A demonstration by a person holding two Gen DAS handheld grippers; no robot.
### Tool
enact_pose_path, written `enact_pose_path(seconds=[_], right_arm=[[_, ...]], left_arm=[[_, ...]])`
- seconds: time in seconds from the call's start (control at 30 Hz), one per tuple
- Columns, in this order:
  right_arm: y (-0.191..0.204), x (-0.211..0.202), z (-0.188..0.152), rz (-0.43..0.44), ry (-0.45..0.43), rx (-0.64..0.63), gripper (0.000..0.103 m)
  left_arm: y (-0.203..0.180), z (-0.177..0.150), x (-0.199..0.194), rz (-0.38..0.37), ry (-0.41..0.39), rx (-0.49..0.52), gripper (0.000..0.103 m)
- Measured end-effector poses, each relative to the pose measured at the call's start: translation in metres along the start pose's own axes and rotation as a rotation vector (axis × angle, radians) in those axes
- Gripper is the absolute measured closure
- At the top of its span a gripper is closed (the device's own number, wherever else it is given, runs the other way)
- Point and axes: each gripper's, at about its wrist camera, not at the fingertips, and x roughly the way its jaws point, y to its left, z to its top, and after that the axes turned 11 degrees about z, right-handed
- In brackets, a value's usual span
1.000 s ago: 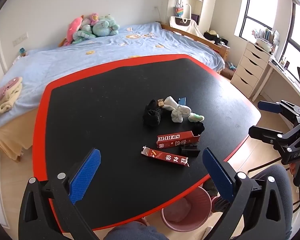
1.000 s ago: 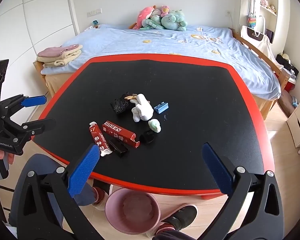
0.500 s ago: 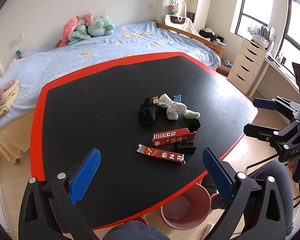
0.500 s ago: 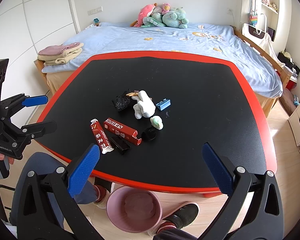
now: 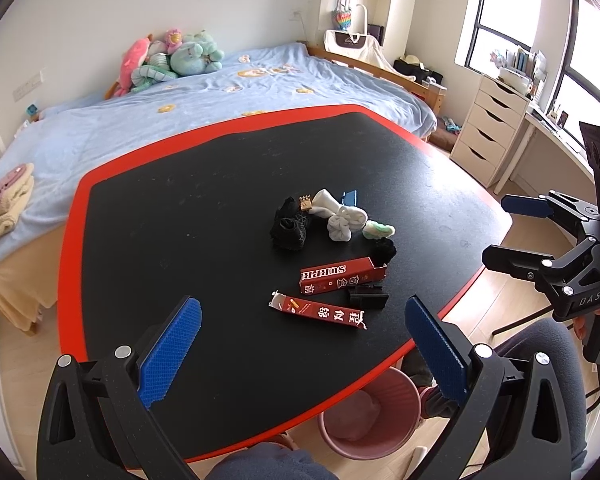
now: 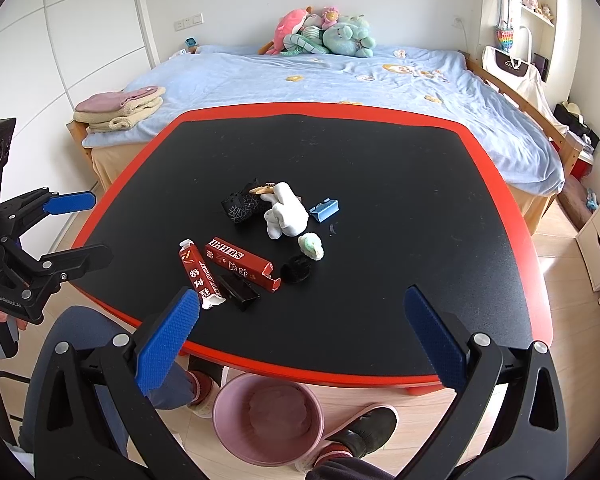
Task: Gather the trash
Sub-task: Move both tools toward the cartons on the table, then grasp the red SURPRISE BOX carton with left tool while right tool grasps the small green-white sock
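Both jaws spread, empty, above the desk [image 6: 380, 168]; the red carton [image 6: 242, 263] looks light, crushable: grip across its middle.

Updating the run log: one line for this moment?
left: open, empty | right: open, empty | trash: on table | bin: under near edge

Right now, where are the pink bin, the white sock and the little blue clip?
pink bin [image 6: 224, 420], right wrist view, on its left rim.
white sock [image 6: 288, 212], right wrist view, mid-body.
blue clip [image 6: 325, 210], right wrist view, on its front face.
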Motion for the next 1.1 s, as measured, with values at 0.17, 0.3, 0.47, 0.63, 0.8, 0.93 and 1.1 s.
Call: enact_pose_path(seconds=[0.17,0.3,0.47,0.63,0.8,0.93,1.1], right_arm=[[-0.002,-0.001,-0.001,0.002,0.001,0.001,0.003],[-0.003,-0.001,-0.002,-0.002,0.002,0.003,0.003],[-0.008,0.001,-0.002,-0.003,0.004,0.014,0.003],[-0.009,0.004,-0.002,0.001,0.009,0.023,0.003],[-0.008,0.007,0.000,-0.002,0.018,0.024,0.003],[-0.008,0.011,0.001,-0.007,0.032,0.025,0.003],[-0.016,0.021,0.006,-0.008,0.057,0.035,0.003]], left_arm=[[-0.002,0.000,0.001,-0.003,0.003,0.010,0.005],[-0.004,0.000,0.002,-0.001,0.007,0.018,0.005],[-0.006,0.001,0.003,-0.006,0.008,0.020,0.005],[-0.006,0.000,0.004,-0.012,0.009,0.026,0.005],[-0.007,0.000,0.007,-0.022,0.014,0.033,0.005],[-0.011,-0.002,0.013,-0.033,0.030,0.056,0.005],[-0.016,-0.002,0.026,-0.061,0.061,0.100,0.005]])
